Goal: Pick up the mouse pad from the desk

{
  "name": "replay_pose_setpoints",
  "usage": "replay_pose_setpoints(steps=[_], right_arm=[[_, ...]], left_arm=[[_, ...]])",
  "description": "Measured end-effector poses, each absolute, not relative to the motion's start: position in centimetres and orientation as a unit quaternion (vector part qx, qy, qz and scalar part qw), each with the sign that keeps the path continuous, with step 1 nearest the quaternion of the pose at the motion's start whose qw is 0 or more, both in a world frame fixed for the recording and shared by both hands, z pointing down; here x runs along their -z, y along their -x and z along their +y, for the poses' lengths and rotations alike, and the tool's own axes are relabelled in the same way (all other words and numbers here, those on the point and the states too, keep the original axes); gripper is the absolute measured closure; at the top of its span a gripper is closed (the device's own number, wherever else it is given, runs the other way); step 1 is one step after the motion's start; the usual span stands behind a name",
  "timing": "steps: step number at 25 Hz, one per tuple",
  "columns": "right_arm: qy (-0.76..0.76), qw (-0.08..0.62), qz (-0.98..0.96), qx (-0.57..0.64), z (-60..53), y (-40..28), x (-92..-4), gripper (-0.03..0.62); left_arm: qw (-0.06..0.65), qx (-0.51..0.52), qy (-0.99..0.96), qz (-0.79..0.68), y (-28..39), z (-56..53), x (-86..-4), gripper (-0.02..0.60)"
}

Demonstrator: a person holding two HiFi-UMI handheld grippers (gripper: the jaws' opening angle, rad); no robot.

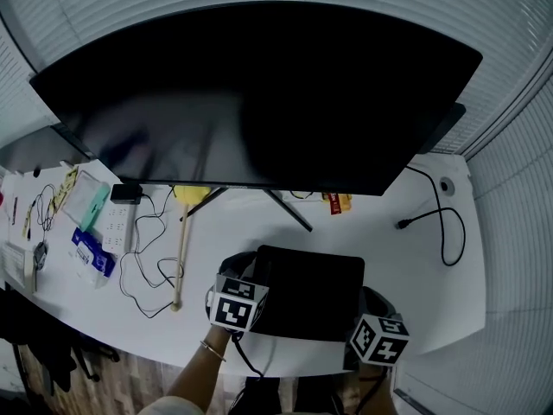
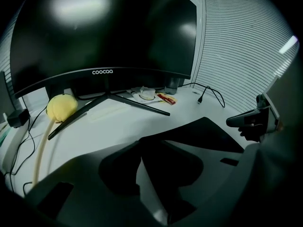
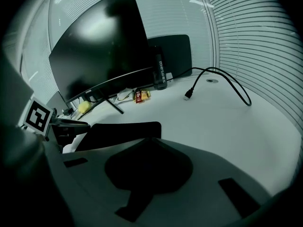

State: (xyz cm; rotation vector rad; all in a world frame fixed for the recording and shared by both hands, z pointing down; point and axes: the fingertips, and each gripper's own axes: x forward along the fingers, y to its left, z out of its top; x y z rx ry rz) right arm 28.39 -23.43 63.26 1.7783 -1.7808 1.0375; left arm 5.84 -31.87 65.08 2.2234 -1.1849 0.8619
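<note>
The black mouse pad (image 1: 313, 289) lies flat on the white desk (image 1: 423, 292), near its front edge and below the monitor stand. My left gripper (image 1: 257, 277) is at the pad's left edge. In the left gripper view, the pad (image 2: 208, 135) runs off to the right of this gripper's wide grey jaws (image 2: 142, 149), which stand open with the pad's near corner at their tips. My right gripper (image 1: 365, 308) sits at the pad's right edge. In the right gripper view, the pad (image 3: 120, 130) lies just ahead and left of its jaw tip (image 3: 150, 143). Its jaw gap is hidden.
A large curved monitor (image 1: 259, 93) stands behind the pad, its stand leg (image 1: 289, 210) reaching toward it. Left of the pad lie a yellow-headed stick (image 1: 181, 253), a power strip (image 1: 117, 225) and thin cables (image 1: 143, 271). A black cable (image 1: 442, 225) loops at the right.
</note>
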Motion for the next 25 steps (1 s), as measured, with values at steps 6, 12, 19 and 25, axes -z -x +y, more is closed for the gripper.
replay_pose_setpoints(steps=[6, 12, 19, 25], right_arm=[[-0.640, 0.210, -0.635, -0.378, -23.4, -28.7, -63.8, 0.560], [-0.638, 0.214, -0.635, -0.381, -23.6, -28.9, -64.3, 0.560], [-0.636, 0.214, -0.636, -0.382, -23.9, -28.8, -64.3, 0.560], [-0.634, 0.216, -0.636, -0.383, -24.0, -28.6, -64.5, 0.560]], left_arm=[[0.247, -0.321, -0.811, -0.422, -6.0, -32.8, -65.3, 0.442], [0.254, -0.332, -0.810, -0.410, -6.2, -33.2, -66.0, 0.442], [0.256, -0.345, -0.815, -0.389, -6.2, -33.4, -66.1, 0.419], [0.254, -0.348, -0.814, -0.390, -6.3, -33.5, -65.9, 0.422]])
